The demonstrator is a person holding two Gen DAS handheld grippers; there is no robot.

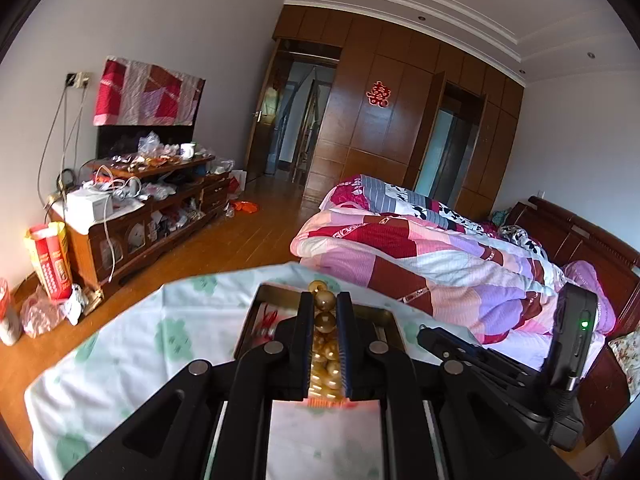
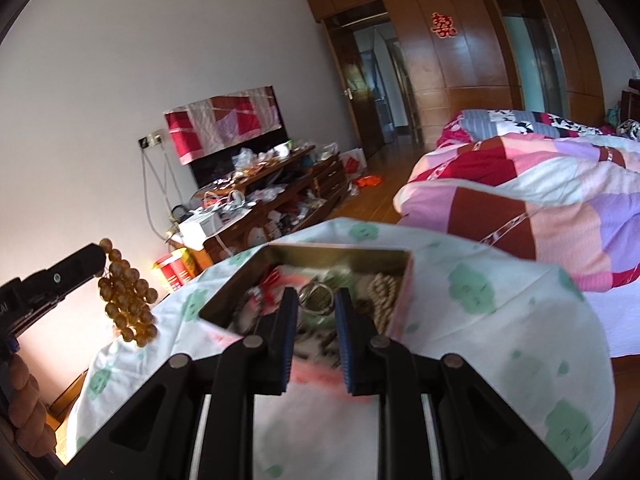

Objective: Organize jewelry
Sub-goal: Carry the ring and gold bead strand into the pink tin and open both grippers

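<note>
My left gripper (image 1: 325, 304) is shut on a string of amber beads (image 1: 325, 340); in the right wrist view the beads (image 2: 128, 300) hang in a bunch from it (image 2: 102, 258), left of and above the table. A metal jewelry tin (image 2: 352, 254) stands open on the cloth-covered table (image 2: 500, 320), holding a silver ring (image 2: 316, 300), a pale beaded string (image 2: 380, 292) and red pieces. My right gripper (image 2: 316, 304) hovers over the tin with its jaws partly apart around the ring, not clearly touching it. The tin (image 1: 276, 290) also shows behind the left fingers.
A bed with a patchwork quilt (image 1: 420, 248) lies to the right. A cluttered wooden TV cabinet (image 1: 152, 208) stands along the left wall, with a red box (image 1: 50, 260) on the floor beside it. Wooden wardrobes (image 1: 380, 120) fill the far wall.
</note>
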